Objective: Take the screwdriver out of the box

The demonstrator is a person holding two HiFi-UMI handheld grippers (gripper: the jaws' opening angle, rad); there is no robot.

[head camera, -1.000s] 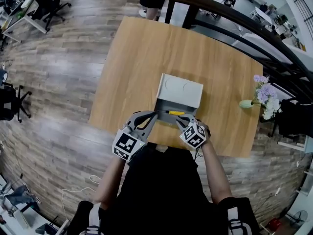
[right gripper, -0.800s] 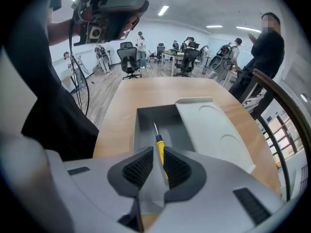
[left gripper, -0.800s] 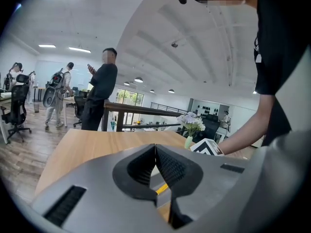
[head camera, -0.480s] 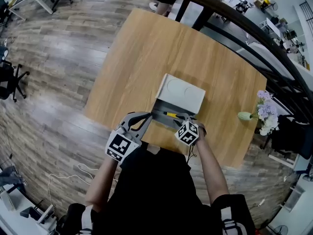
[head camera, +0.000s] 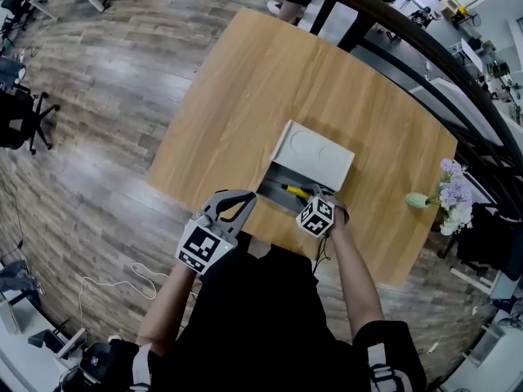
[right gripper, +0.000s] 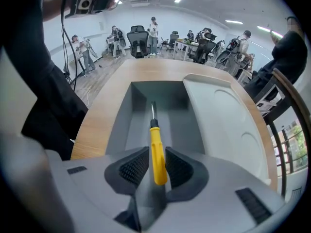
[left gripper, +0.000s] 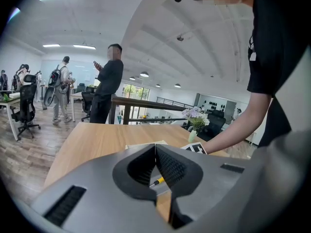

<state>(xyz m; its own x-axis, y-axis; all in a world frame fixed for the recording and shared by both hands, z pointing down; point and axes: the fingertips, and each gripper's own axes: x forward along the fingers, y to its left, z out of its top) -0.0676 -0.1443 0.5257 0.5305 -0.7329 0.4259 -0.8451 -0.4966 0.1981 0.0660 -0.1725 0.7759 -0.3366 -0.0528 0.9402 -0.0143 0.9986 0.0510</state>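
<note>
A grey box (head camera: 276, 189) stands open near the table's front edge, its pale lid (head camera: 315, 153) folded back. In it is a screwdriver (head camera: 296, 191) with a yellow handle (right gripper: 156, 152) and a dark shaft pointing at the far wall. My right gripper (head camera: 313, 198) reaches into the box, and its jaws (right gripper: 156, 153) are shut on the handle. My left gripper (head camera: 248, 197) hovers by the box's front left corner, shut (left gripper: 155, 148) with nothing in it. Through the gap under its jaws a bit of the screwdriver (left gripper: 158, 181) shows.
The wooden table (head camera: 270, 80) carries a small vase of pale flowers (head camera: 448, 193) at its right edge. A dark railing (head camera: 425, 47) runs behind the table. People (left gripper: 107, 81) stand beyond the far end. Office chairs (head camera: 20, 121) stand on the plank floor to the left.
The head view has swung a little. My right gripper has stayed at the screwdriver's handle in the box. My left gripper has drawn slightly back from the box's corner.
</note>
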